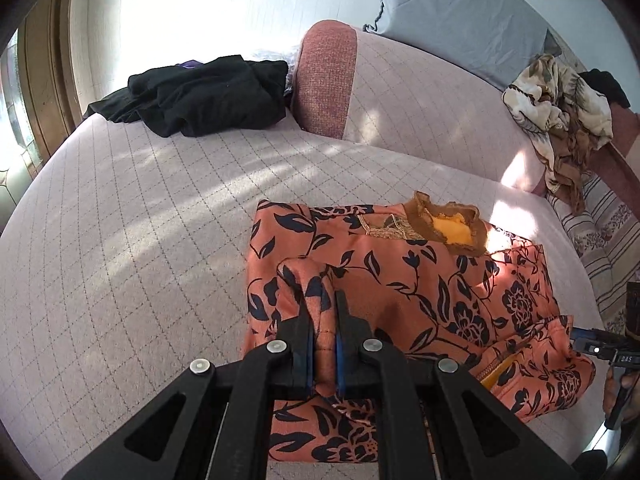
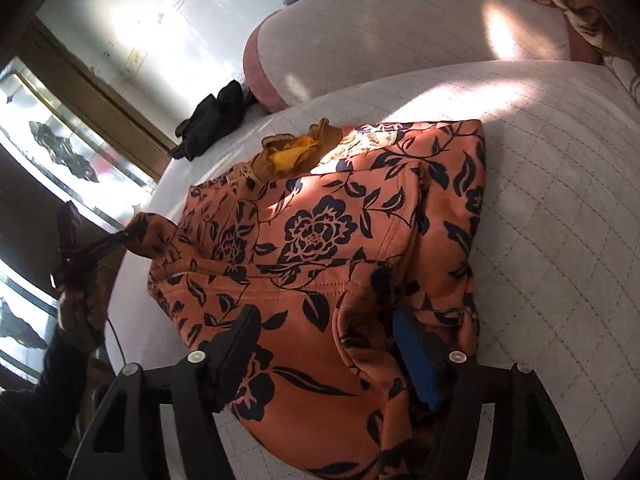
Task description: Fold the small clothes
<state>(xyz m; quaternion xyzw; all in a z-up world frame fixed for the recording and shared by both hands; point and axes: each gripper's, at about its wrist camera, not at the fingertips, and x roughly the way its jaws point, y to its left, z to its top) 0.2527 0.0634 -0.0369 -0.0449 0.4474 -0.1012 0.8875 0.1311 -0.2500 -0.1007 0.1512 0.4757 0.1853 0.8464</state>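
Fingers [image 1: 306, 320] of left gripper [image 1: 322, 320] clenched on a raised fold of orange floral garment [image 1: 400, 280], pinched cloth standing up in a loop between the blue pads. Fingers [image 2: 416, 356] of right gripper [image 2: 328, 336] spread wide over the garment's near edge, cloth lying between them but not pressed by either pad. Garment spread on pale quilted bed [image 1: 140, 220], partly folded, a side panel doubled over the body. Long axis running from the near hem at the grippers away to the brown-and-yellow collar [image 1: 448, 228], collar end pointing toward the pink padded headboard [image 1: 400, 92]; in the right wrist view, same axis tilted up and to the left. Corner held by left gripper seen in right wrist view at far left, lifted clear of the bed [image 2: 148, 232], with a hand [image 2: 76, 308] on the gripper handle below it. Right gripper just visible at right edge of left wrist view, beside the garment's folded sleeve end. Heap of black clothes [image 1: 204, 96] well apart at the bed's far left corner. Cream patterned cloth [image 1: 560, 100] draped over the headboard's right end, grey pillow [image 1: 460, 8] behind it.
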